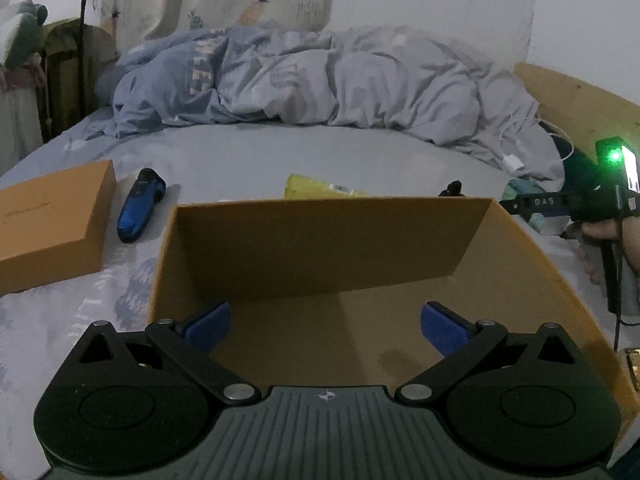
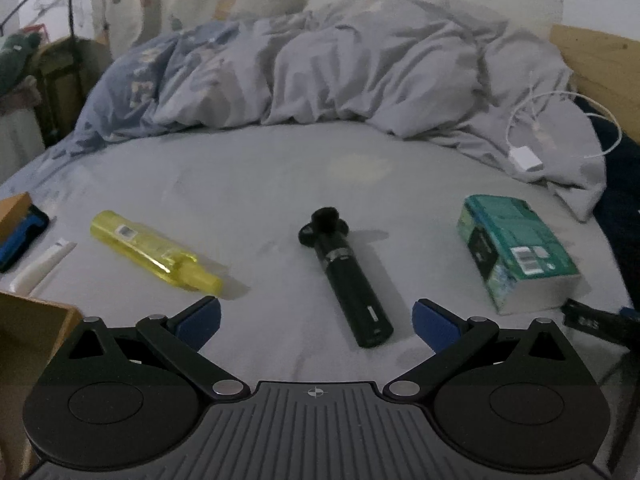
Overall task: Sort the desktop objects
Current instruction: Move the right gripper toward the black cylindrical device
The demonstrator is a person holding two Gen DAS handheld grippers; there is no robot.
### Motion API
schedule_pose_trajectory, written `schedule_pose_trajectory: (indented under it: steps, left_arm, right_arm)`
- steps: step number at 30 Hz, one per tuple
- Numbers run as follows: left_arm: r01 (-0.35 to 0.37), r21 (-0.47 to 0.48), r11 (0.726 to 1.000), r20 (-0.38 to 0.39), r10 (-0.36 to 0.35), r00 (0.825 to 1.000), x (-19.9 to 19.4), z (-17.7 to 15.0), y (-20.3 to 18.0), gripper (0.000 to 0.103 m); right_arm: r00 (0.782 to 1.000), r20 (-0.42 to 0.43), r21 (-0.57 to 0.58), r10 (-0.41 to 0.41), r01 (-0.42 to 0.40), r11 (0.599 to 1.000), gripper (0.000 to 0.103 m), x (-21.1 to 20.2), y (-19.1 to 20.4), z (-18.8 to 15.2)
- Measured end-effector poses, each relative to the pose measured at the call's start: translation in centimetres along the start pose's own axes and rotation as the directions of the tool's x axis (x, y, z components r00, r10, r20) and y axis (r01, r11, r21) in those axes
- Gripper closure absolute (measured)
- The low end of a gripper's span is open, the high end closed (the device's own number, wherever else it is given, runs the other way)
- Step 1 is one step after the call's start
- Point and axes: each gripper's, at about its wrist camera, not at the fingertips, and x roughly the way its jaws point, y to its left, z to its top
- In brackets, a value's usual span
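My left gripper [image 1: 325, 327] hangs open over an empty brown cardboard box [image 1: 320, 248]. Beyond the box's far wall peek a yellow bottle [image 1: 320, 189] and the tip of a black cylinder [image 1: 454, 189]. A blue-and-black device [image 1: 140, 206] lies left of the box beside the brown lid [image 1: 52, 228]. In the right wrist view my right gripper [image 2: 316, 322] is open above the sheet, with the black cylindrical device [image 2: 346, 276] lying just ahead between its fingers. The yellow bottle [image 2: 154, 252] lies to its left, a white tube [image 2: 42, 266] further left, a green box [image 2: 518, 250] to the right.
A crumpled grey duvet [image 2: 340, 76] fills the far side of the bed. A white charger and cable [image 2: 526, 158] rest at the right by the wooden headboard [image 2: 600, 64]. A person's hand [image 1: 608, 236] holds the other gripper at the right edge of the left wrist view.
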Motion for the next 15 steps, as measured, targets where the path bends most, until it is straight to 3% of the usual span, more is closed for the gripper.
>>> schedule_pose_trajectory:
  steps: [4,9,15]
  left_arm:
    - [0.035,-0.035,0.999,-0.059,-0.037,0.998,1.4,0.6,-0.5,0.000]
    - [0.051,-0.058,0.997,-0.075,-0.055,0.996,3.3,2.3,-1.6,0.000]
    - [0.060,-0.031,0.998,-0.048,-0.061,0.997,5.9,5.2,-3.2,0.000]
  right_arm:
    - [1.000,-0.020,-0.027,0.007,-0.007,1.000,0.001,2.2,-0.4,0.1]
    - [0.999,-0.046,-0.054,0.013,-0.015,0.998,0.001,4.6,-0.9,0.2]
    - [0.998,-0.061,-0.067,0.018,-0.022,0.998,0.001,6.7,-2.3,0.7]
